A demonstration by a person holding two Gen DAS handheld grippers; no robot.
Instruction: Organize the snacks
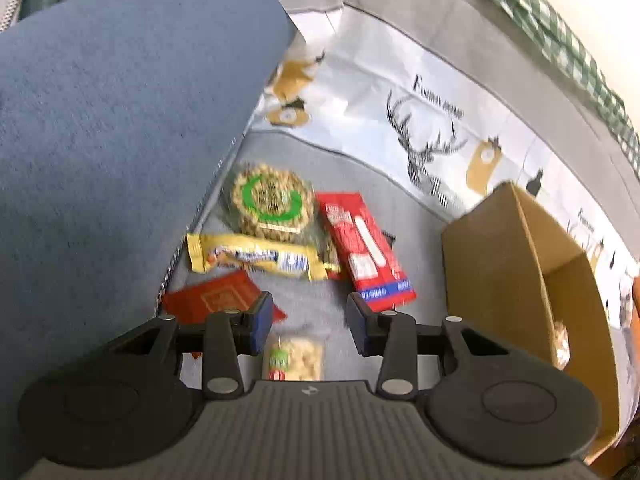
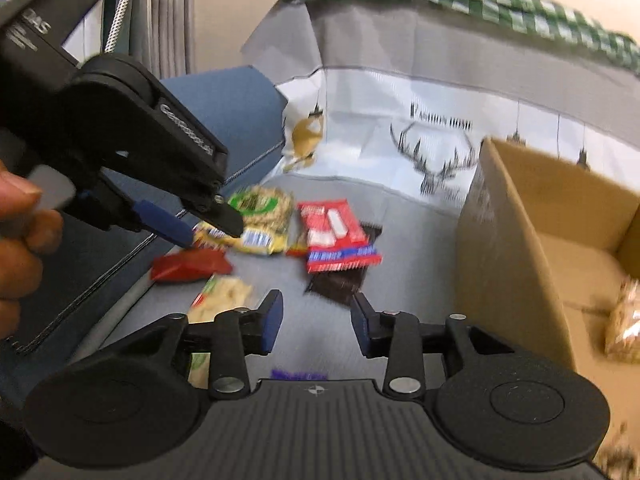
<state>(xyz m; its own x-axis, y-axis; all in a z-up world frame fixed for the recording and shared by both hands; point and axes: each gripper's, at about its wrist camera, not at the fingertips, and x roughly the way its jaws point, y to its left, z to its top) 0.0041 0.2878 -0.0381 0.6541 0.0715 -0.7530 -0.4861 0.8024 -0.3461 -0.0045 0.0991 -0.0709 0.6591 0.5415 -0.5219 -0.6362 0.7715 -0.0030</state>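
The snacks lie scattered on a grey surface, apparently a sofa seat, between a blue cushion (image 1: pixel 120 128) on the left and an open cardboard box (image 2: pixel 532 216) on the right. One clear packet (image 2: pixel 624 320) of pale snack already sits inside the box, so the sorting looks partly done.

The left gripper (image 1: pixel 310 320) has its fingers apart with nothing between them. Just below and between them, at the near edge, lies a small peanut packet (image 1: pixel 296 356). A dark red packet (image 1: pixel 216 296) lies beside the left finger; beyond it a yellow wrapper (image 1: pixel 256 258) stretches left to right, with a round bag with a green ring (image 1: pixel 272 200) behind it. A long red bar (image 1: pixel 364 244) runs near to far, its near end almost at the right finger.

The right gripper (image 2: pixel 316 320) also has its fingers parted and empty, over bare grey seat. A dark brown wrapper (image 2: pixel 344 284) lies just beyond its right finger, partly under the red bar.

The left gripper seems the nearer one to the pile, which lies ahead of it and slightly left, while the box stands well to the right. The peanut packet directly under its fingers looks like the likeliest next pick; its long axis appears to run near to far, so the fingers would span its short side.
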